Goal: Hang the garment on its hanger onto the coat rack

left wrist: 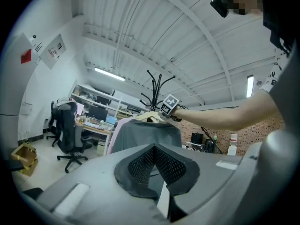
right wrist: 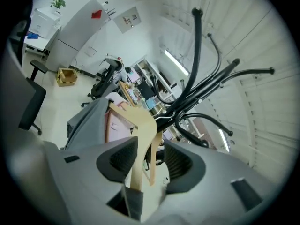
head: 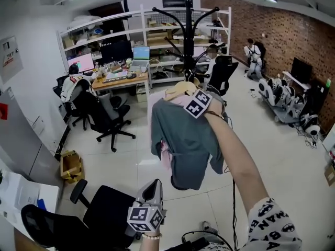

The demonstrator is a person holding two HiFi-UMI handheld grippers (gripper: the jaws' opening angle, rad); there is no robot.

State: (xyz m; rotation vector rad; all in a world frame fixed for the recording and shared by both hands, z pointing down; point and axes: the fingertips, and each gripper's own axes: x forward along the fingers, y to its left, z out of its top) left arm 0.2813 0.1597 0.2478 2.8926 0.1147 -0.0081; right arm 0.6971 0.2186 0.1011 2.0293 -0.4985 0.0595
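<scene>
**A:** Which step is this?

**B:** The hanging itself, I'd say. The right hand-held gripper (right wrist: 152, 157) is raised to the coat rack (head: 187, 20) with the wooden hanger (right wrist: 140, 125) between its jaws. The grey-green garment (head: 186, 135) drapes from the hanger, clear of the floor (head: 131, 156).

**A:** Is it clamped on the wood?

**B:** It doesn't look like it. The jaws stand apart around the hanger, and a gap shows on one side. The thin metal hook (right wrist: 164, 116) lies right against a black arm of the rack, but I can't tell for sure that it is over that arm.

**A:** And the other one?

**B:** The left hand-held gripper (left wrist: 154, 149) is held low, with its pads together and nothing between them.

**A:** So what does the next move call for?

**B:** Making sure the hook carries the weight. After that, the jaws should draw back along the wood without dragging it off the arm. The garment hangs unevenly, so the hanger may tip once it is free.

**A:** What's the room like?

**B:** It's an open office with a pale tiled floor. A table (head: 123, 81) with monitors (head: 116, 51) stands behind the rack, with white shelves (head: 104, 27) beyond it. There is a black chair (head: 107, 116), and a box (head: 70, 166) on the floor. A brick wall (head: 272, 25) runs along one side. Someone sits at the table and someone else near the wall, both well apart from the rack.
</scene>
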